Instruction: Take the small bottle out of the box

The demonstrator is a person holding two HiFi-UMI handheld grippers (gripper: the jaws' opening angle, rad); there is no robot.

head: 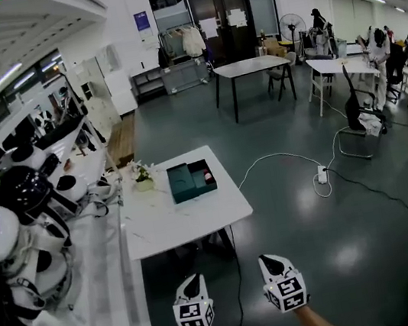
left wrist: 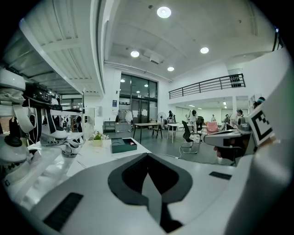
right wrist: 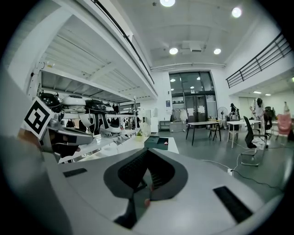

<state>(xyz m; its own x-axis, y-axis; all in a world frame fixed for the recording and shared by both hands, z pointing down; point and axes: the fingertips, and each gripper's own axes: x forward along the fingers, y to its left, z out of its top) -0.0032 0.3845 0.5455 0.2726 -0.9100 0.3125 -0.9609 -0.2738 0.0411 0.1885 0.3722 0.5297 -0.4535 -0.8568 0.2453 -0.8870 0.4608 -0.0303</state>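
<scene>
The dark green open box [head: 191, 180] stands far off on the white tabletop [head: 167, 222]. The reddish spot [head: 207, 175] in its right compartment is too small to identify, perhaps a bottle. In both gripper views the box is only a speck. The head view's bottom edge cuts off the person's forearms [head: 318, 325].

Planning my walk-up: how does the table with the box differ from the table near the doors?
The near table bears the green box and a small plant; the far table shows neither. The near table stands against the bench at left; the far table stands free, with a chair beside it. Both have light rectangular tops.
</scene>
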